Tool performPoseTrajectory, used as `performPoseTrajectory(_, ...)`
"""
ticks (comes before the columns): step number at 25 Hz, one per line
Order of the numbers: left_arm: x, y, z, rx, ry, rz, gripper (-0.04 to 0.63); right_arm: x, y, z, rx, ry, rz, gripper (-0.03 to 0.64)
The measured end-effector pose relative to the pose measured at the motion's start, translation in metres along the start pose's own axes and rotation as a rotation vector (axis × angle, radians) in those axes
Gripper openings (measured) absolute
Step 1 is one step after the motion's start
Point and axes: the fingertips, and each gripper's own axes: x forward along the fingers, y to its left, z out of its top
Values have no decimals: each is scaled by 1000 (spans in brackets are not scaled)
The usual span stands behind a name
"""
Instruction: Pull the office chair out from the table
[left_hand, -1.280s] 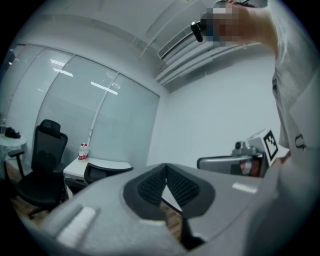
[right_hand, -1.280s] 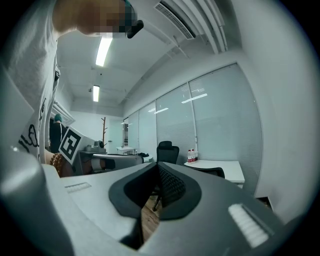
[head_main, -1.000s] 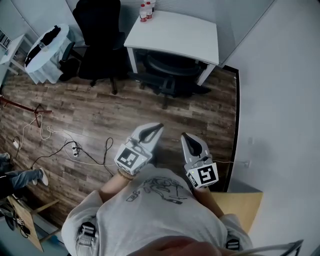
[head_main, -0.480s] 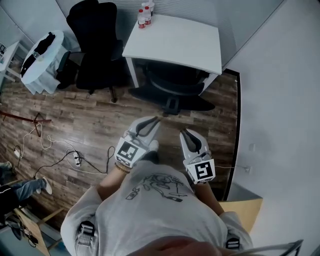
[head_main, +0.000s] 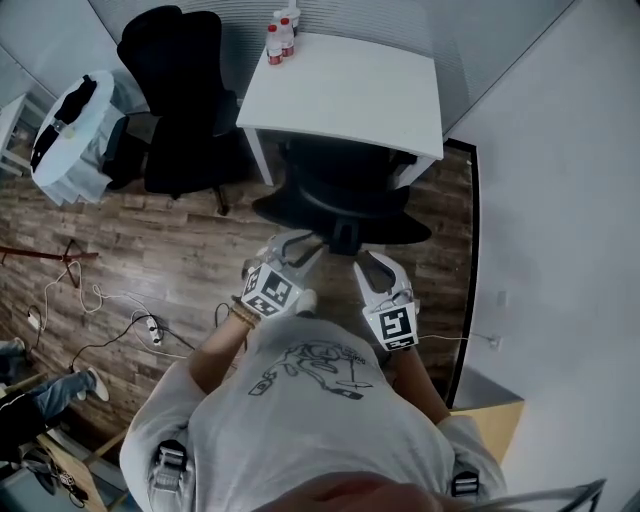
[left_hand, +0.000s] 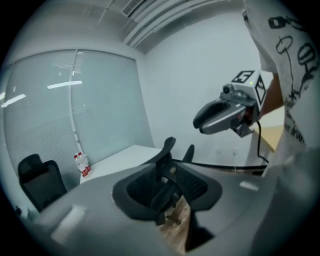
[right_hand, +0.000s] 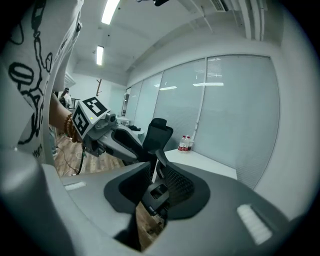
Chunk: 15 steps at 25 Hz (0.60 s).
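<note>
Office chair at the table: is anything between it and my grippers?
Nothing. The head view shows only bare wood floor between the office chair and the left gripper and right gripper. Both jaws are opening, nothing between them.

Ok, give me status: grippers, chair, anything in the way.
Both opening, nothing gripped: left gripper, right gripper, close behind the backrest. Target office chair tucked under white table. Off left, second chair, not in the pull path.

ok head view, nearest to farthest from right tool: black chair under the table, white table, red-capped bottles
1. black mesh office chair, just ahead of right tool (empty jaws opening)
2. white rectangular table, beyond it
3. red-capped plastic bottles, table's far left corner
</note>
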Motion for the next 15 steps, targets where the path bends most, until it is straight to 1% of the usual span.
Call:
performPoseTrajectory(2, 16, 7, -17, 52, 53, -26, 135, 16, -10, -15, -29, 41, 6, 92)
performPoseTrajectory(6, 43, 11, -44, 135, 131, -79, 129, 42, -28, -53, -114, 133, 40, 104)
performPoseTrajectory(8, 54, 14, -56, 199, 176, -97, 144, 52, -36, -71, -164, 182, 61, 107)
performPoseTrajectory(13, 75, 17, -85, 384, 305, -152, 172, 68, -50, -112, -309, 321, 118, 134)
performPoseTrajectory(15, 78, 16, -92, 434, 341, -179, 186, 72, -50, -126, -359, 375, 142, 151)
